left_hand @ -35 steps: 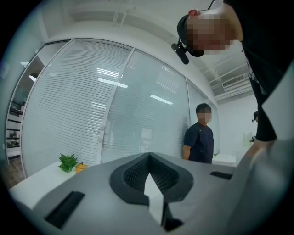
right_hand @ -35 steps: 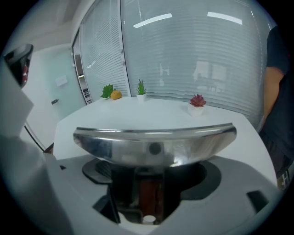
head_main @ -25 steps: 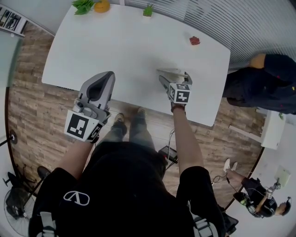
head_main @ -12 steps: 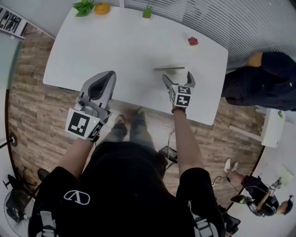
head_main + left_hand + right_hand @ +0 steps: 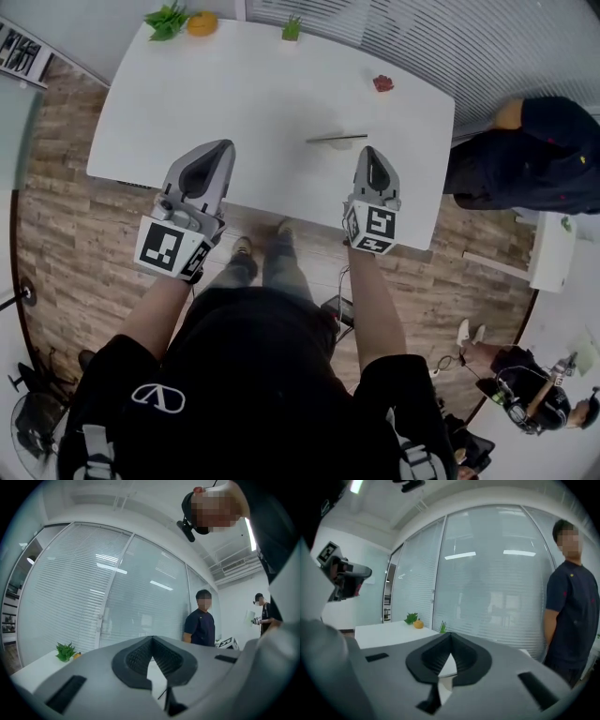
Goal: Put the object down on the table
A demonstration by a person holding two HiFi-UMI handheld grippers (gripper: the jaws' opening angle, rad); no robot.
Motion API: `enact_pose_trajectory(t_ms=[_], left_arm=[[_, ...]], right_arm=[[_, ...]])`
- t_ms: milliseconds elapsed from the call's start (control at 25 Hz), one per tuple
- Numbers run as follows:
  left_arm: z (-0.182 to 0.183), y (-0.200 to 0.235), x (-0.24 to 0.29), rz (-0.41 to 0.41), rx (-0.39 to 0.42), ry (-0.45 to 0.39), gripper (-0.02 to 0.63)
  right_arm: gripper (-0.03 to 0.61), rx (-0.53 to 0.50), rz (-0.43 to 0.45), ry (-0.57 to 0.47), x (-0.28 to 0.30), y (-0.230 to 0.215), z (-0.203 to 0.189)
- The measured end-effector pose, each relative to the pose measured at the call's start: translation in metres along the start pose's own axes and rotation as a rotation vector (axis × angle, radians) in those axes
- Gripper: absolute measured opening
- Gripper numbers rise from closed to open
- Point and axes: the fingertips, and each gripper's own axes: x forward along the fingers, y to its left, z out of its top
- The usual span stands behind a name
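Observation:
A thin, flat pale object (image 5: 337,140) lies on the white table (image 5: 234,94), near its front right part. My right gripper (image 5: 368,156) sits just in front of it, a little to the right and apart from it; its jaws are closing to a point with nothing between them. The right gripper view shows the same shut jaws (image 5: 450,637) with only the tabletop beyond. My left gripper (image 5: 222,150) hovers over the table's front edge at the left, shut and empty; in its own view (image 5: 151,639) it is the same.
A small red thing (image 5: 382,83) lies at the table's back right. Green plants (image 5: 169,16) (image 5: 292,28) and an orange thing (image 5: 202,23) stand along the back edge. A person in dark clothes (image 5: 525,159) stands right of the table. Wood floor lies below.
My right gripper let go of the flat object, drew back toward me and closed empty. The object now lies alone on the table. The left gripper has barely moved.

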Motion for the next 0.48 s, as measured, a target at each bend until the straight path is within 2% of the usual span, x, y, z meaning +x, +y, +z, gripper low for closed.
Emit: enact_pose_trajectory(t_ms=[240, 480], left_arm=[[0.017, -0.015, 0.002, -0.039, 0.001, -0.044, 0.005], [0.04, -0.028, -0.021, -0.096, -0.001, -0.09, 0.005]], right_arm=[[0.008, 0.002, -0.035, -0.152, -0.059, 0.009, 0.069], [0.008, -0.039, -0.085, -0.206, -0.119, 0.023, 0.112]])
